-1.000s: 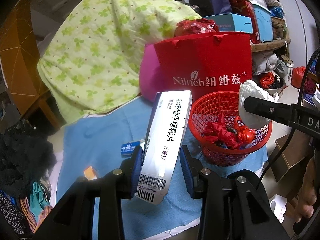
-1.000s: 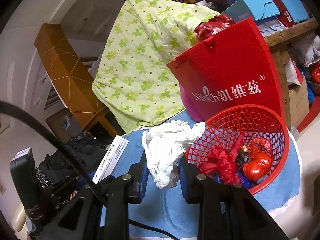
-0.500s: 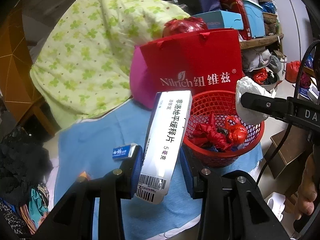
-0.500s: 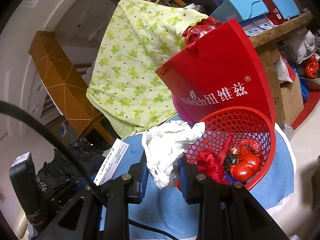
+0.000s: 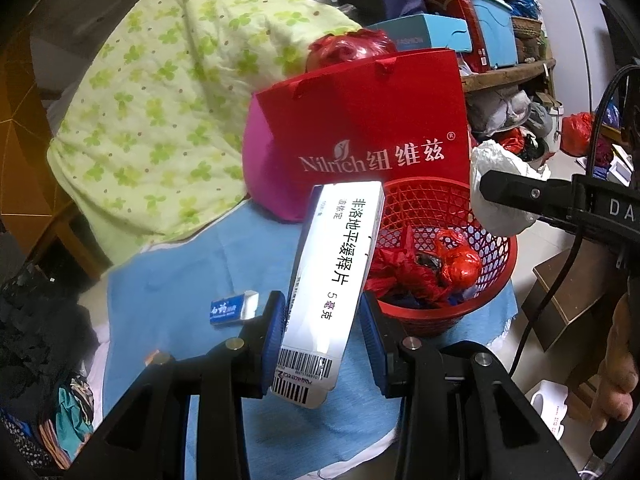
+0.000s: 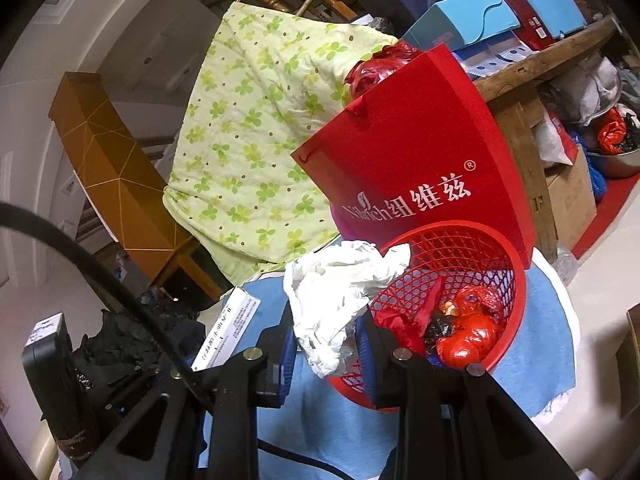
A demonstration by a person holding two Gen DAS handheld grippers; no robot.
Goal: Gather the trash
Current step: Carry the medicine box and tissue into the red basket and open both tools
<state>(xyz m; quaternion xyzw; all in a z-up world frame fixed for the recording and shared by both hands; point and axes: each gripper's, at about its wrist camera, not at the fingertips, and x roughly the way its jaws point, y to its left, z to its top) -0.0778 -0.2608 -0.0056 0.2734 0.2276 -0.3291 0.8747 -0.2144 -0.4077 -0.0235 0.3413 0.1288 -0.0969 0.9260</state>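
Both loads are being carried toward the red basket point(image 5: 486, 312); release is pending.
Left gripper point(image 5: 324, 336) is clamping the medicine box point(image 5: 340, 276); right gripper point(image 6: 326, 354) is pinching crumpled white paper point(image 6: 340, 292), each needing positioning over the rim.

One basket point(image 5: 444, 208), two boxes point(image 5: 336, 280), one bag point(image 5: 360, 120)

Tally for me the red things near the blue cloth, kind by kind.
Red mesh basket: 1
Red paper bag with white lettering: 1
Red plastic bundles: 2, one in the basket, one behind the bag
Total: 4

More red things sit on the far floor, too small to sort.
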